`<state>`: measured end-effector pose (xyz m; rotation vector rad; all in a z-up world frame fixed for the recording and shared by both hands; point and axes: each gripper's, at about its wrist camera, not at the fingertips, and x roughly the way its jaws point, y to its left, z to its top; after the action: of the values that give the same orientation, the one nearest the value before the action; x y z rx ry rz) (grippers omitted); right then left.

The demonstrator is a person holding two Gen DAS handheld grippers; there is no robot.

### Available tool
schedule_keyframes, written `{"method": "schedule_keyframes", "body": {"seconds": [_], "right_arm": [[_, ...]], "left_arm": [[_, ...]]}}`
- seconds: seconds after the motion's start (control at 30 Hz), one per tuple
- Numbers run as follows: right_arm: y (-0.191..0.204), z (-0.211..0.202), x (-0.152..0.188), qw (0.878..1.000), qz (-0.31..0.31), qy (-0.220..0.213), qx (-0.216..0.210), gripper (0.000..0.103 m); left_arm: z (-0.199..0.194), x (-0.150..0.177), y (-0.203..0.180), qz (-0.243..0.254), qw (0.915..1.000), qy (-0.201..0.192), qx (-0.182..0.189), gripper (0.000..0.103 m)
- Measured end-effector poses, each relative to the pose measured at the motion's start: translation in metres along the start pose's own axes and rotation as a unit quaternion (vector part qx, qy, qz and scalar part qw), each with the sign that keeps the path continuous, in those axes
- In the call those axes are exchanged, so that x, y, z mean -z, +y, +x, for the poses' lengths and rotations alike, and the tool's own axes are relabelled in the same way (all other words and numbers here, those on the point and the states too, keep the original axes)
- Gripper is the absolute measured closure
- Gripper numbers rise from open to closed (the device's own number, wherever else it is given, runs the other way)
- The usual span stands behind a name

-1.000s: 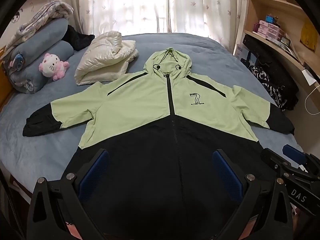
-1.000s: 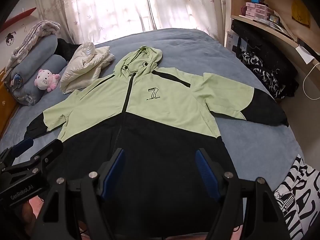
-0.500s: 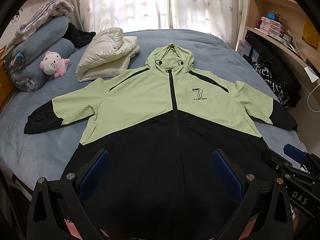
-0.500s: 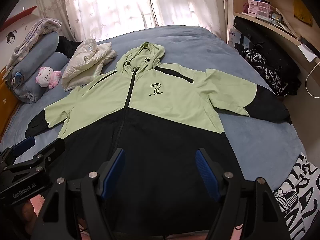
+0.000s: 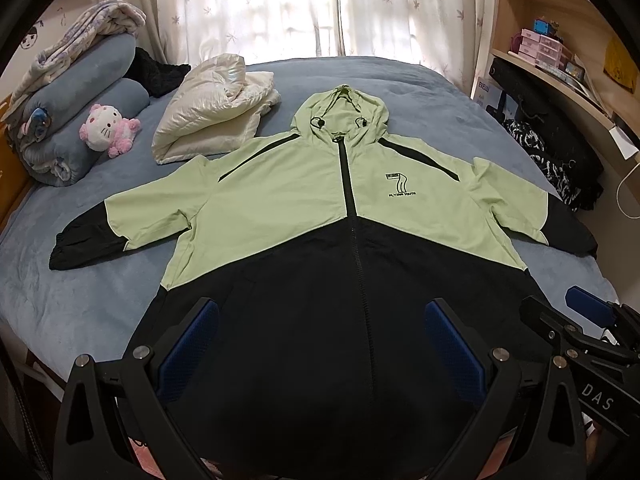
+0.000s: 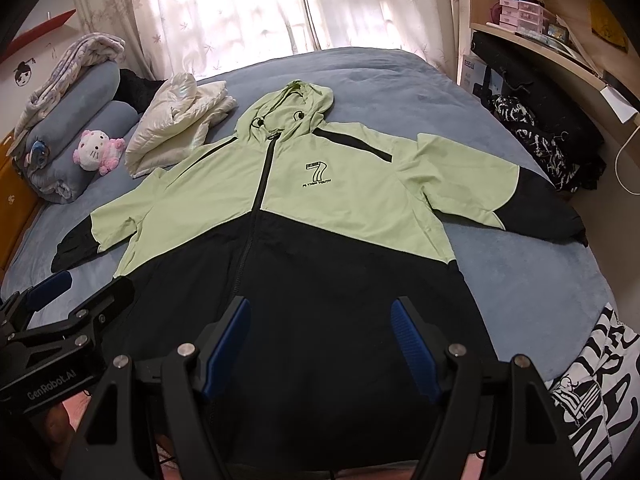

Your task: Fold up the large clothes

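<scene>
A hooded jacket (image 5: 280,208), light green on top and black below, lies flat and face up on the blue bed, sleeves spread, hood at the far end; it also shows in the right wrist view (image 6: 340,200). My left gripper (image 5: 320,320) is open and empty above the black hem. My right gripper (image 6: 320,320) is open and empty above the hem too. The right gripper shows at the right edge of the left wrist view (image 5: 576,320); the left gripper shows at the left edge of the right wrist view (image 6: 68,300).
A folded cream puffer jacket (image 5: 212,112) lies left of the hood. Rolled blue blankets (image 5: 76,120) and a pink plush toy (image 5: 108,130) sit at the far left. Shelves (image 5: 560,60) and dark clothes (image 5: 552,152) line the right. A black-and-white garment (image 6: 592,384) hangs at the bed's near right.
Both grippers have moved slightly forward and up over the hem; the jacket sits a little lower and larger in both views. The jacket itself has not moved.
</scene>
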<state>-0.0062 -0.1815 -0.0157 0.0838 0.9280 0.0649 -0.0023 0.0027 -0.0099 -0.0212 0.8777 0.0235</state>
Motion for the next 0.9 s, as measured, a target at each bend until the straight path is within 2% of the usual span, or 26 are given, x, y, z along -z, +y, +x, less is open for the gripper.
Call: {"method": "schedule_keyframes", "body": {"seconds": [0.9], "right_arm": [[0.0021, 0.0040, 0.0044, 1.000, 0.000, 0.004, -0.002, 0.030]], "left_arm": [[0.0029, 0.0016, 0.0009, 0.001, 1.0000, 0.003, -0.002, 0.001]]}}
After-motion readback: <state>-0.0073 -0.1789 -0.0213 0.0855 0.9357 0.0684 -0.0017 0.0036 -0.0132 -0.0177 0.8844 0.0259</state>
